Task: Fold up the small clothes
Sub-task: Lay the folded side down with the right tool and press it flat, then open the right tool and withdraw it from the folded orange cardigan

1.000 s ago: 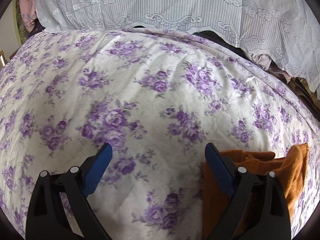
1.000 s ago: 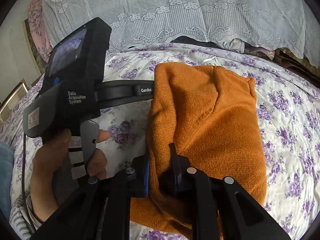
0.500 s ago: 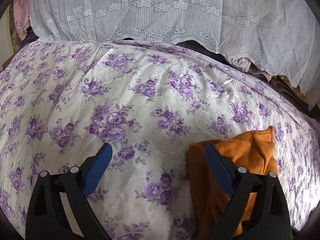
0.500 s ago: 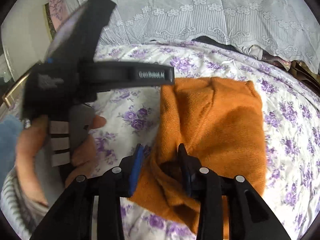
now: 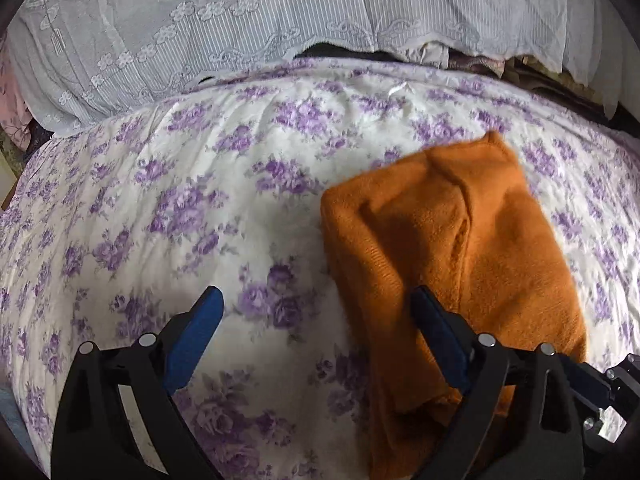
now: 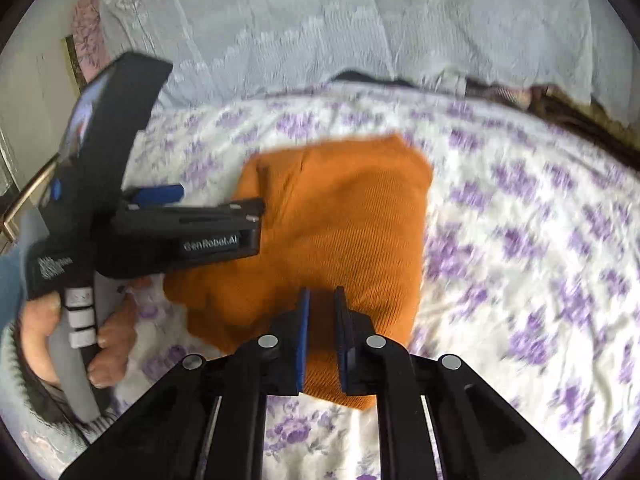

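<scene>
My right tool (image 6: 320, 308) has just been closing and now pinches the near edge of the orange knit garment (image 6: 340, 216), mid-frame on the bed (image 6: 520, 240), ready to fold it. My left tool (image 5: 316, 312) gapes empty, its right finger over the garment's left edge.

plain burnt-orange knit sweater (image 5: 460, 240) at right of centre; white bedsheet (image 5: 200, 200) strewn with purple roses; pale lace cloth (image 5: 240, 20) with flower trim along top; black grippers, blue pads (image 5: 192, 336).
</scene>
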A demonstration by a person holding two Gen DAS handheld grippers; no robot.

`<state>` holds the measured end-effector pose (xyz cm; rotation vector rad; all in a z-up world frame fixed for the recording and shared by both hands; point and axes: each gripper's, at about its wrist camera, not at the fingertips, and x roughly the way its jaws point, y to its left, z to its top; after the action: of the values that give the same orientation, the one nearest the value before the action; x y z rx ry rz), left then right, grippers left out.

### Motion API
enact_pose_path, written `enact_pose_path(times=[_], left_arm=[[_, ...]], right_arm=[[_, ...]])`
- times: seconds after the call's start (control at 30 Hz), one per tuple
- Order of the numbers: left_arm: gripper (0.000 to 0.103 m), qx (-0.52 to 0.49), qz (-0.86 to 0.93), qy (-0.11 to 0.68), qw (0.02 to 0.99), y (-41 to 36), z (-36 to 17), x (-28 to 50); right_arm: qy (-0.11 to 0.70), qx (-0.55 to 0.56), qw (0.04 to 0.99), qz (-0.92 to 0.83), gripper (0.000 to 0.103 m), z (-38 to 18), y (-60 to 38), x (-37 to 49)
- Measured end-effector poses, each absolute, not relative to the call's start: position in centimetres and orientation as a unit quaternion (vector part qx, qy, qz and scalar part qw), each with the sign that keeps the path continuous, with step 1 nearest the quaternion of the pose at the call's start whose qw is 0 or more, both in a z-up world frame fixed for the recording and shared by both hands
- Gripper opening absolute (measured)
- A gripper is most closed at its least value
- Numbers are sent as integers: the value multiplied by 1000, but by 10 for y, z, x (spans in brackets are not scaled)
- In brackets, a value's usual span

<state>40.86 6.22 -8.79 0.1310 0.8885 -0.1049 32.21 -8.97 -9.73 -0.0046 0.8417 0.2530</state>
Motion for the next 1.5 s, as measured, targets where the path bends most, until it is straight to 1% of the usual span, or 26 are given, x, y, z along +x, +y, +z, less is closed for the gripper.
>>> enact_pose_path(times=[0.1, 0.3, 0.4, 0.53, 0.67, 0.87, 1.07, 1.2, 1.37, 1.5], left_arm=[[99, 62, -40, 441, 895, 71, -101, 402], [99, 42, -36, 434, 899, 83, -100, 385], [99, 42, -29, 408, 911, 84, -91, 371], [99, 41, -28, 358, 933, 80, -69, 350], [99, 56, -35, 327, 943, 69, -62, 339], [99, 80, -31, 359, 929, 60, -85, 352], [99, 102, -21, 376, 921, 55, -97, 357], [99, 111, -19, 379, 919, 52, -101, 359], [99, 113, -15, 378, 919, 52, -101, 359], [99, 110, -16, 377, 920, 53, -100, 358]], right_arm=[[399, -24, 908, 124, 13, -111, -81, 316], [413, -19, 899, 144, 11, -108, -88, 319], [403, 7, 902, 154, 8, -96, -97, 314], [365, 23, 921, 135, 9, -67, -112, 320], [355, 33, 926, 124, 10, -52, -120, 354], [354, 31, 925, 136, 10, -55, -107, 400], [373, -7, 919, 127, 10, -89, -89, 420], [376, 14, 917, 134, 8, -98, -96, 425], [380, 8, 916, 128, 8, -98, -92, 425], [378, 43, 915, 132, 8, -89, -103, 416]])
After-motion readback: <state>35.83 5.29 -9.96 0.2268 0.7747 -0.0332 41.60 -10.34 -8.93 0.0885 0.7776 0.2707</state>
